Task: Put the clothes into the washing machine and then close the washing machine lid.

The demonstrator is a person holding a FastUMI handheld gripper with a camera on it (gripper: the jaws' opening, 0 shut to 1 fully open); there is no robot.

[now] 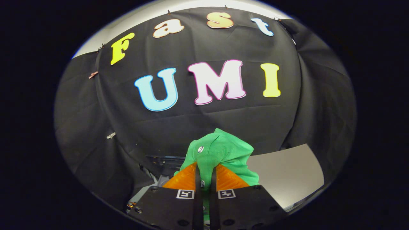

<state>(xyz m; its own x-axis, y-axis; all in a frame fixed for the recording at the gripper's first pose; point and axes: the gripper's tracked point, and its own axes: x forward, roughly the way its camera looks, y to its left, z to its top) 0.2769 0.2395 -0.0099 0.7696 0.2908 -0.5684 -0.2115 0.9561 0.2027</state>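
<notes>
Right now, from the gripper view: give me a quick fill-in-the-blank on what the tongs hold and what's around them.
1. The tongs are shut on a ____ garment.
2. The garment bunches up between and just ____ the fingers.
3. Beyond it hangs a ____ cloth wall.
4. A pale flat panel lies ____ the garment.

Missing: green; ahead of; black; beside

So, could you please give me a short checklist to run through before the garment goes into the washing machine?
1. Gripper shut on the green garment: ok, cloth is pinched between both fingers.
2. Garment lifted off any surface: ok, it bunches up ahead of the fingers.
3. Cloth hanging below the fingers: cannot tell.
4. Washing machine opening located: cannot tell.
5. Lid open: cannot tell; the grey panel beside the garment may be it.
</notes>
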